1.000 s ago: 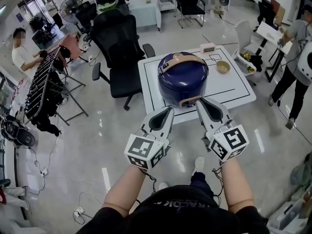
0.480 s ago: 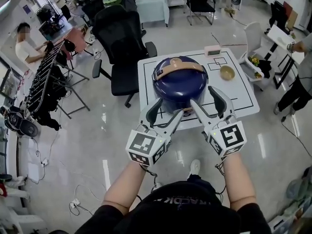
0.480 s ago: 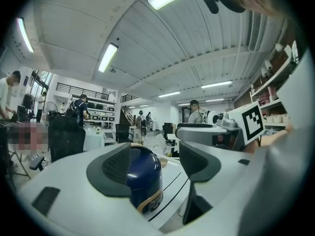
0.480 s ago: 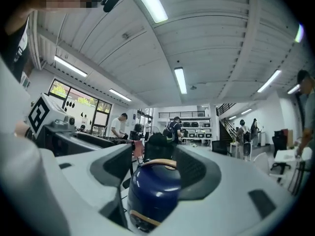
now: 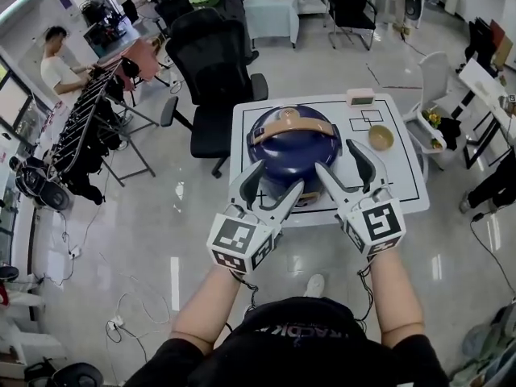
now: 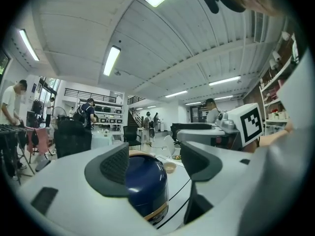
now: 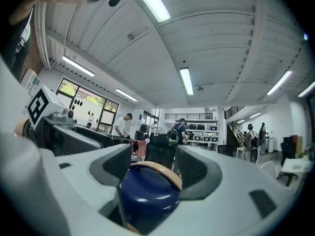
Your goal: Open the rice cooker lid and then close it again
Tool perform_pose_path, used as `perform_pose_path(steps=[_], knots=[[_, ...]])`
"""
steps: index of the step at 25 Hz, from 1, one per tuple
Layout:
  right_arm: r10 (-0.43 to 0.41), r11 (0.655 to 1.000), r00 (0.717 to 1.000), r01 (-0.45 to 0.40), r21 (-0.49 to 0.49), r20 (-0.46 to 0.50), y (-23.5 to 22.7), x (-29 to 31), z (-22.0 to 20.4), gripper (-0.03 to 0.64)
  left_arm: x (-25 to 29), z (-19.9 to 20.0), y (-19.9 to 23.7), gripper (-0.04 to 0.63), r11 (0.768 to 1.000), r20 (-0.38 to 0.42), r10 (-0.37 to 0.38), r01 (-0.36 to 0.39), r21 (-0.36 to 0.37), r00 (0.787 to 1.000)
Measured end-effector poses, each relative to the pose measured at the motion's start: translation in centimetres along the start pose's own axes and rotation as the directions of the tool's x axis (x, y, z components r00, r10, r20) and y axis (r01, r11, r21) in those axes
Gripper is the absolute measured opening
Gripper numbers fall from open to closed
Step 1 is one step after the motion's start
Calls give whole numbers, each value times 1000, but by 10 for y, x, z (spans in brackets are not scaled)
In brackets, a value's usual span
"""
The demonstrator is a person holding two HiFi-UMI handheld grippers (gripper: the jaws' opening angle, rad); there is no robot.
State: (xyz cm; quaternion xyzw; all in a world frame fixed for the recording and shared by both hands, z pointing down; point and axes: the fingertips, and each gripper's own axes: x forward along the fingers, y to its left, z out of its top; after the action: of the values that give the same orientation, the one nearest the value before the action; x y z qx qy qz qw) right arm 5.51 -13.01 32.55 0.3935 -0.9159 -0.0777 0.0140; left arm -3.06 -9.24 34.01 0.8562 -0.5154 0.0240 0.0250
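Two grey tools at lower centre, the left tool (image 5: pixel 278 177) and the right tool (image 5: pixel 334 156), have their jaws opening wide with nothing between them. Just beyond, at frame centre, the round dark-blue rice cooker with tan handle (image 5: pixel 292 145) stands lid-shut on the white square surface (image 5: pixel 401 185).

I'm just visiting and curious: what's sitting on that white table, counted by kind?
Rice cooker: 1
Small bowl: 1
Small pinkish box: 1
Total on the white table: 3
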Motion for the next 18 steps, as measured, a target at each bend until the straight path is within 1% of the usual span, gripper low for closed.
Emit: perform_pose_path(steps=[10, 18], knots=[[75, 997, 997, -74, -15, 11, -38, 5, -5, 278, 32, 7, -12, 318, 996, 27, 85, -85, -7, 996], [111, 993, 994, -110, -32, 7, -50, 14, -8, 278, 44, 9, -13, 318, 993, 32, 120, -120, -8, 992]])
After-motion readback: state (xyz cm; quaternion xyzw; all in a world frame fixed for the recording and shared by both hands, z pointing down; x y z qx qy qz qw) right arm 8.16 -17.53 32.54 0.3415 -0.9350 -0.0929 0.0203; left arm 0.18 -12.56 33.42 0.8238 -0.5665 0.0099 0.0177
